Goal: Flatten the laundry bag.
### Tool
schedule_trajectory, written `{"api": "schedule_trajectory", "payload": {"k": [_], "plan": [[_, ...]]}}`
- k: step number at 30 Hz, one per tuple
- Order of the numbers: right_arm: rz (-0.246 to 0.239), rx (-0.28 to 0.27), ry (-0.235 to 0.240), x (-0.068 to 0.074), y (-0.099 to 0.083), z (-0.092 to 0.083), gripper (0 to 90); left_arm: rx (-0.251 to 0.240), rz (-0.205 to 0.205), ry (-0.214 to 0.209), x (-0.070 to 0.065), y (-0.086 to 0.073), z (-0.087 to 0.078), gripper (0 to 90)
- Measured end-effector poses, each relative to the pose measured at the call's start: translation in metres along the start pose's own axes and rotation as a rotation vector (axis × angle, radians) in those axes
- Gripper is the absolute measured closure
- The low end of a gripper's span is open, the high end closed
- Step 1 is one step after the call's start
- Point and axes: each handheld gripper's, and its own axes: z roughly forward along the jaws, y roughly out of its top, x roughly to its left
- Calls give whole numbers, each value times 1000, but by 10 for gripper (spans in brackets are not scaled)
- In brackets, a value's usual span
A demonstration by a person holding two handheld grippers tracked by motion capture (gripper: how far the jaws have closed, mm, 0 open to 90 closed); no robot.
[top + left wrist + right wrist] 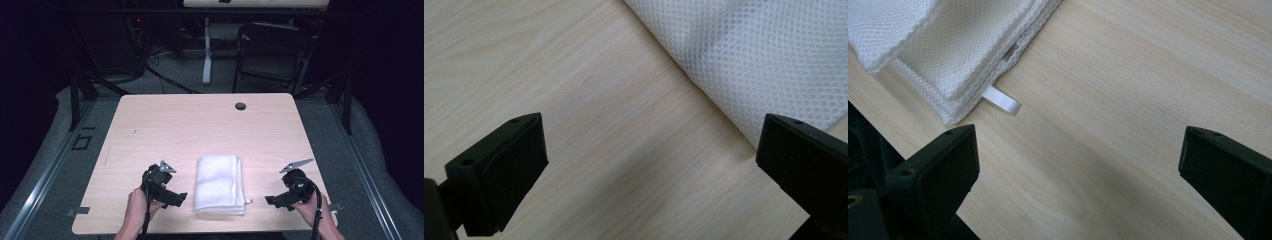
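A folded white towel [219, 184] is laid flat on the light wooden counter [200, 125], near its front edge and about midway between the two hands. The left tool [176, 198] is held just beside the towel's left edge, low over the counter, with its jaws spread wide apart and nothing gripped; in the left gripper view, bare wood is seen between the jaws and the towel's [754, 60] mesh weave lies beyond them. The right tool [272, 200] is held near the towel's right side but apart from it, its jaws likewise wide apart and empty. A small white loop tag [1002, 101] is seen projecting from the towel's near right corner onto the wood.
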Motion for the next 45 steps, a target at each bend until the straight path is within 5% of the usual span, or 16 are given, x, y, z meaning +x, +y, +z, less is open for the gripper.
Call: {"api": "schedule_trajectory", "payload": {"k": [9, 28, 45], "plan": [[-10, 2, 1, 4, 1, 1, 25, -15, 12, -28, -6, 3, 1, 0], [-17, 6, 7, 11, 4, 5, 33, -73, 146, -103, -48, 28, 7, 2], [-22, 26, 35, 15, 6, 11, 44, -33, 282, -176, -86, 43, 35, 114]]}}
